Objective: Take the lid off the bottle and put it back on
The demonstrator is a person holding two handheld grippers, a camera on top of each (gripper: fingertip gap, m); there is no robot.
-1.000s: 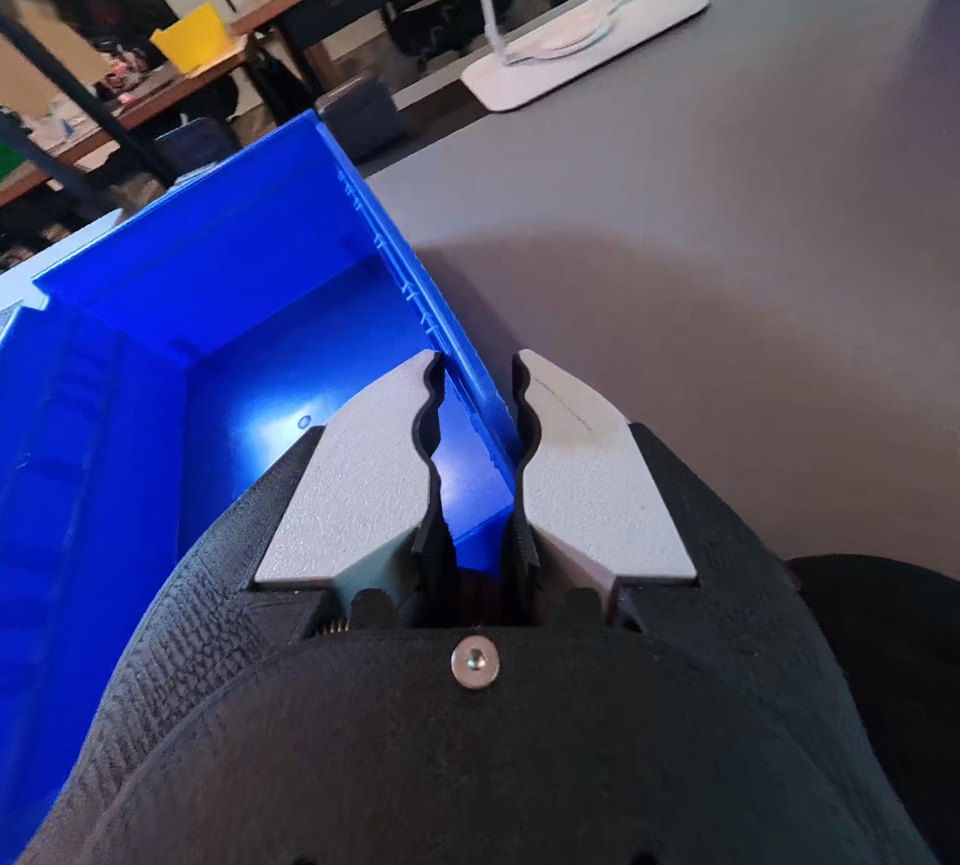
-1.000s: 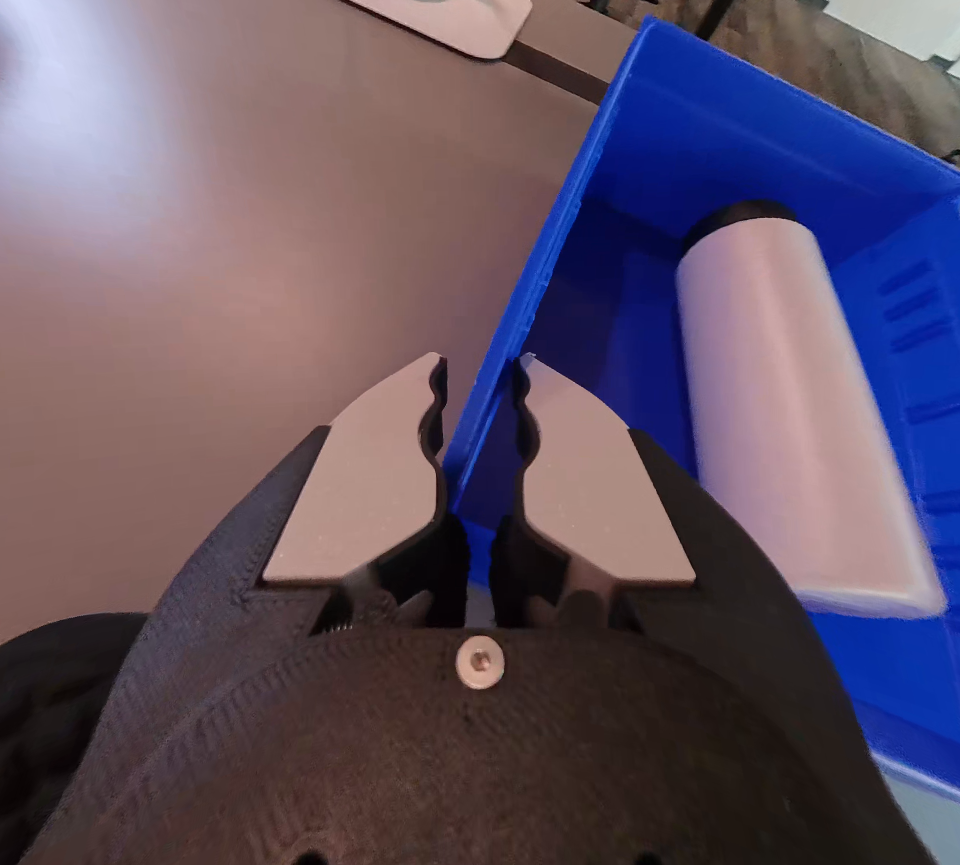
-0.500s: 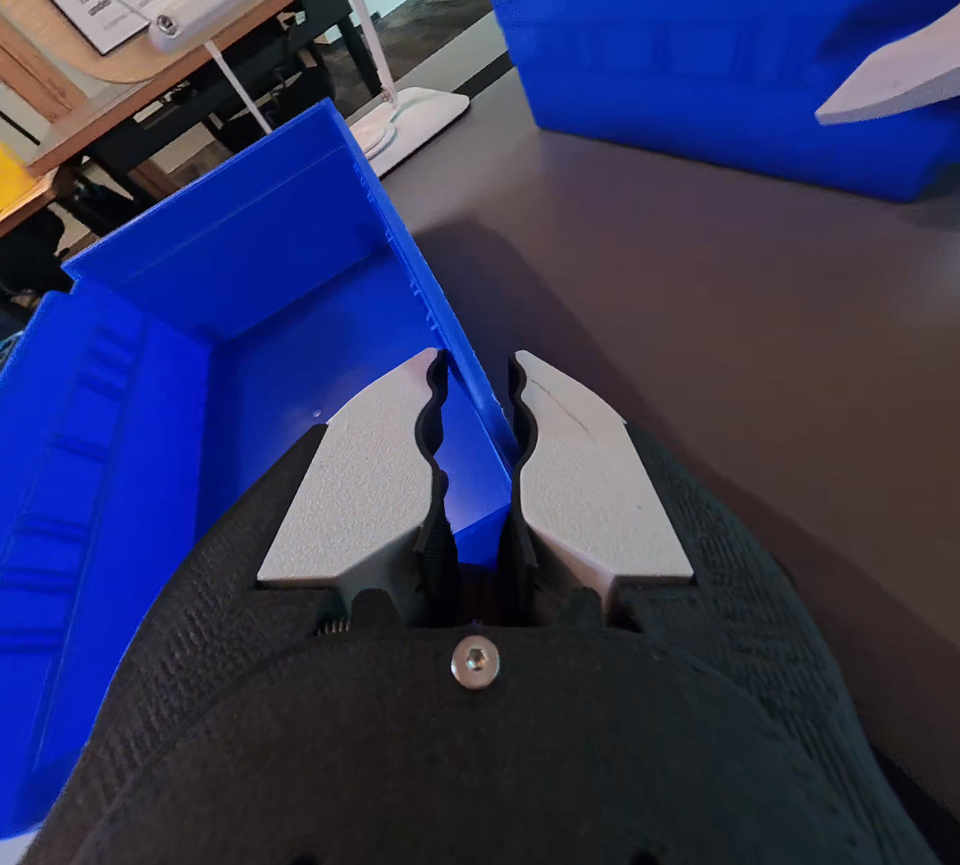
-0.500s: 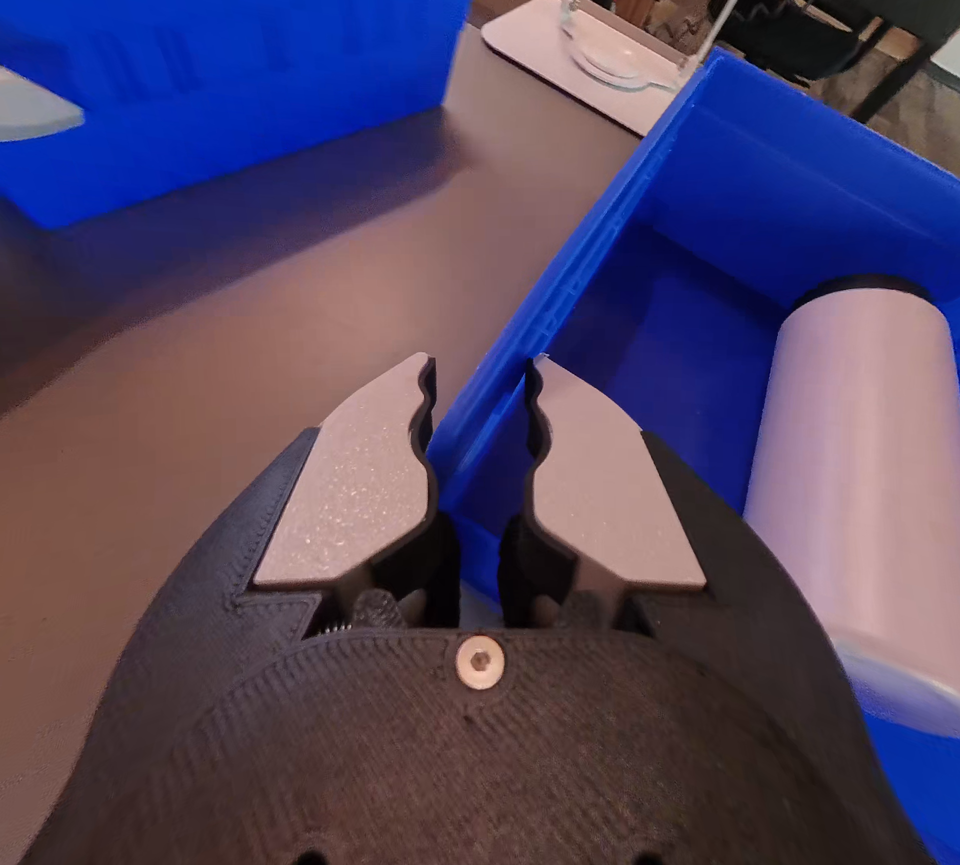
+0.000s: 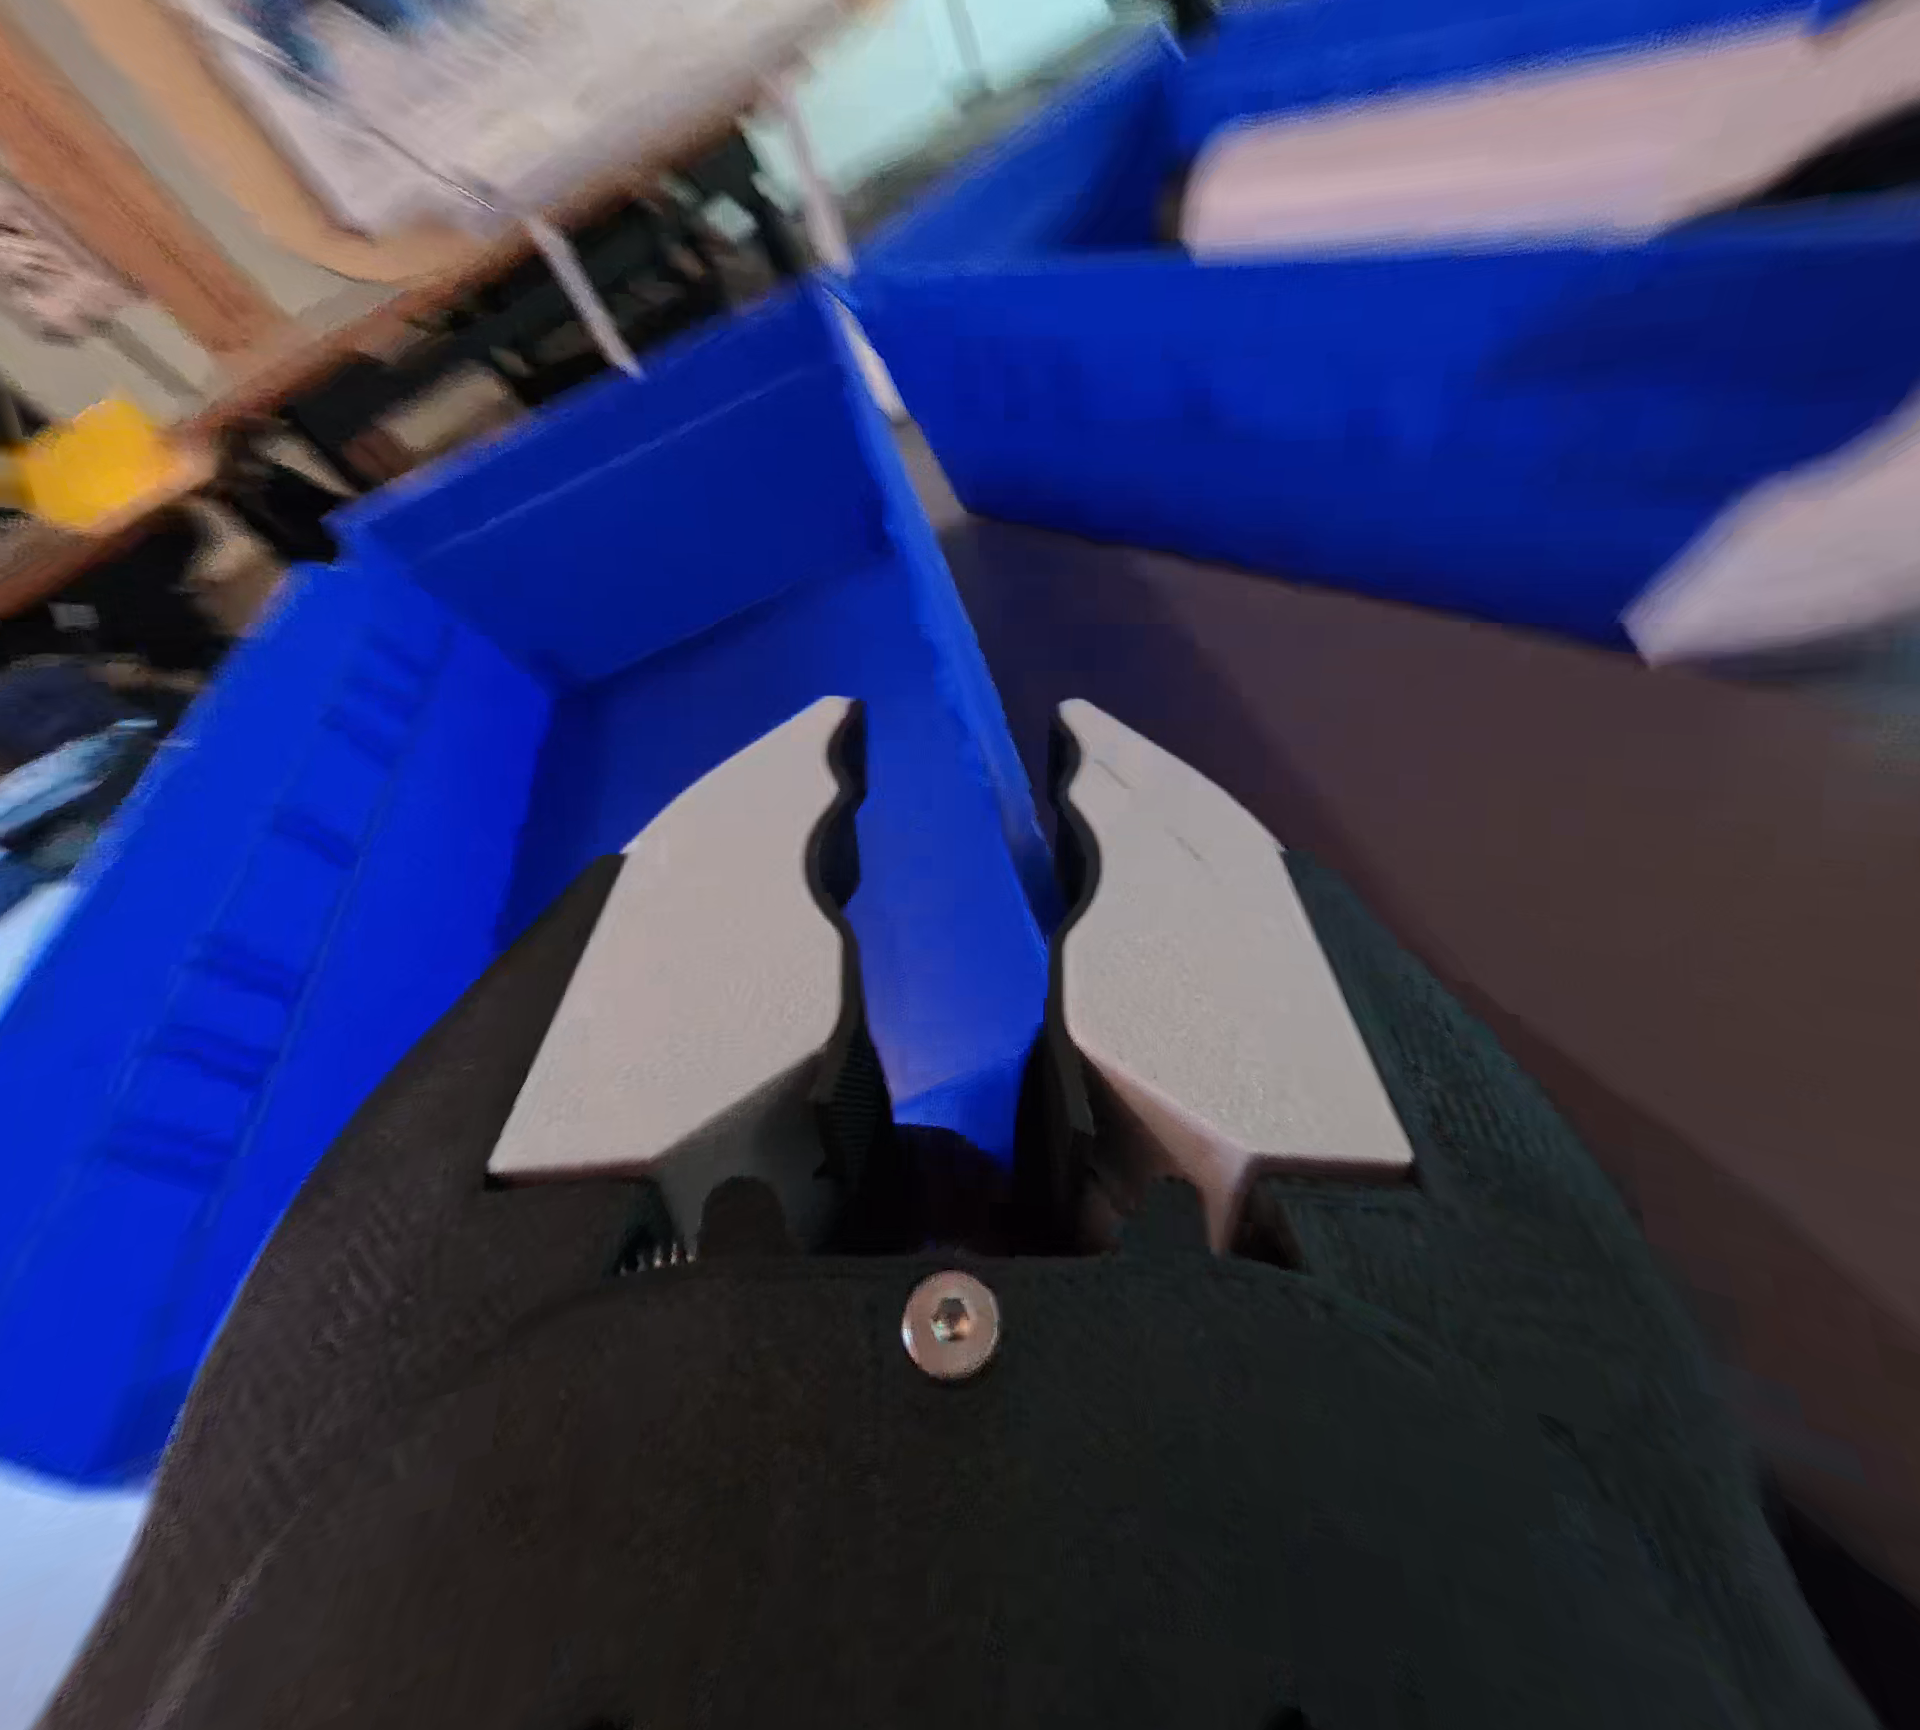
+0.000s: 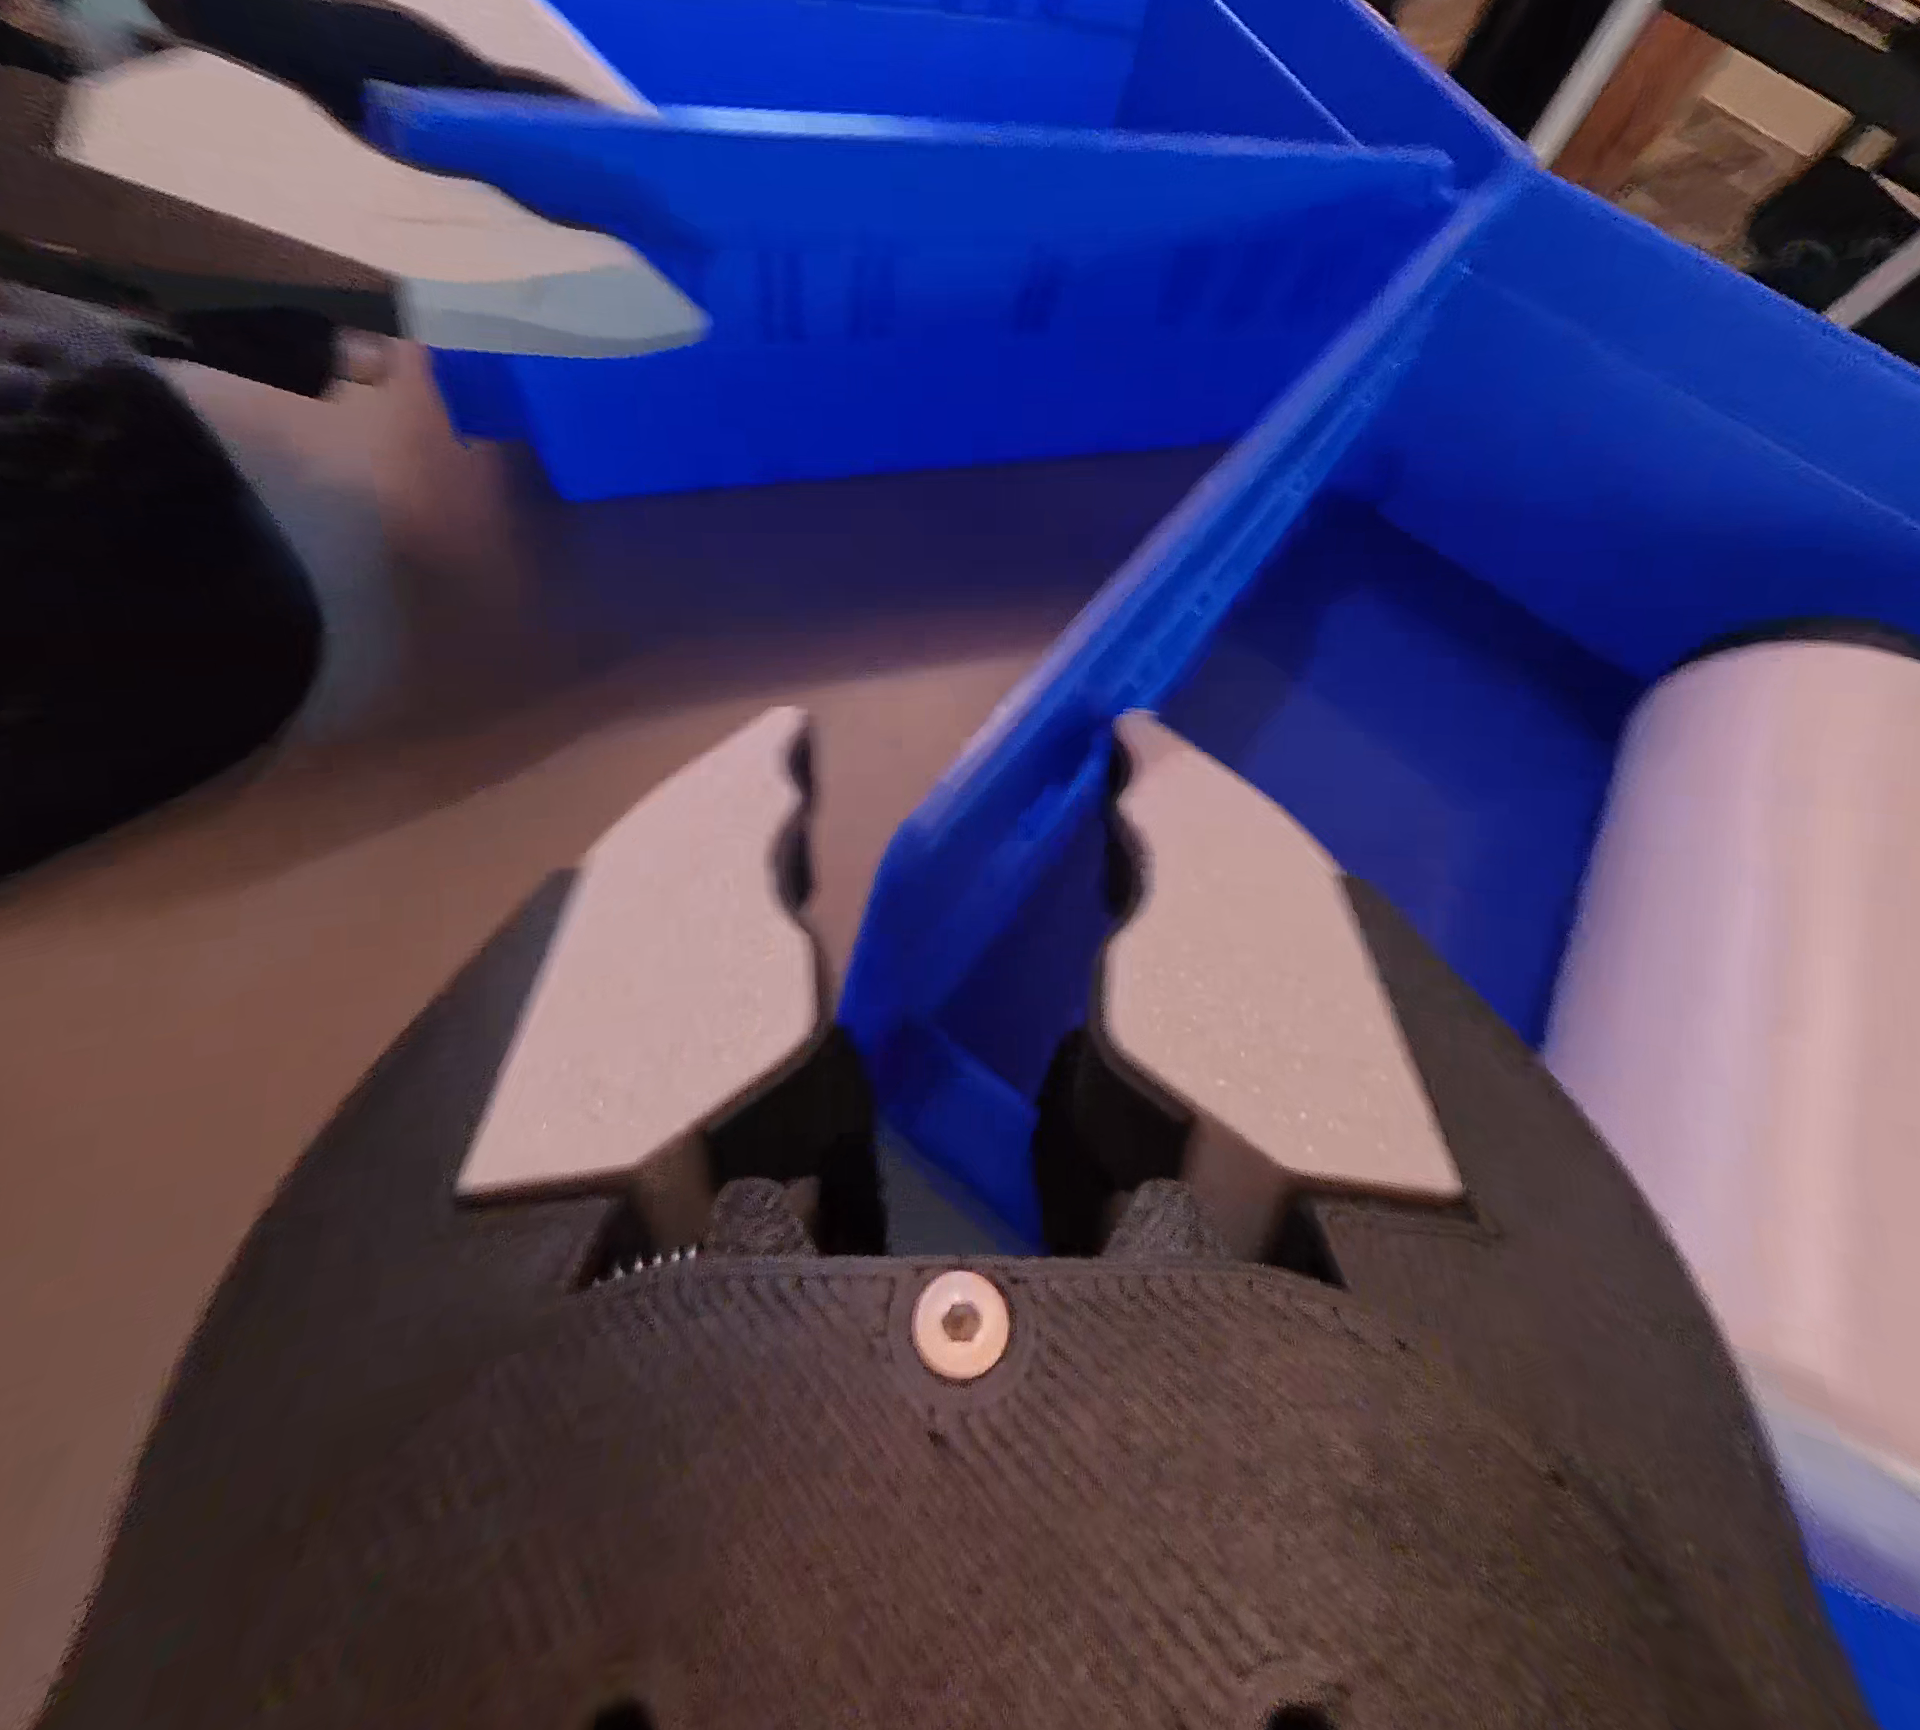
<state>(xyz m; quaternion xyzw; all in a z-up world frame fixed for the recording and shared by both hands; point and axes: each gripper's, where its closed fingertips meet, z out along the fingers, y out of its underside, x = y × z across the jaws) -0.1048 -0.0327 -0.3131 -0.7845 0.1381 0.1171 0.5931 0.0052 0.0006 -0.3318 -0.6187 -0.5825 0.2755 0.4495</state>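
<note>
Astride the right-hand wall of the empty blue bin (image 5: 623,475) with the left tongs (image 5: 956,745), rim running up between the two fingers and lying against the right one. Cannot tell whether clenched on that wall or merely slack around it; too blurred, and the pads sit below the line of sight.

Likewise astride the left wall of the second blue bin (image 6: 1299,454) with the right tongs (image 6: 961,745), but released: bare counter (image 6: 520,693) showing between the left finger and the wall, only the right finger close against the plastic.

Judged as a grip chosen for shifting bins, not for the bottle: a thin upright wall suits a narrow pinch, and hauling by the wall spares the contents. Bins angled toward each other on the counter, far corners seeming to meet.

Lying on its side inside the second bin, just right of the right tongs and parted from them by the wall: the pale bottle (image 6: 1766,901), long axis running away from the camera, dark lid (image 6: 1091,633) at the far end and apparently screwed on. From the left wrist view, across the counter and well apart from the left tongs, only the bottle's upper side above the bin wall.

Not yet touched by either tongs; unscrewing not begun. Next, probably, over the wall and down onto the body.
</note>
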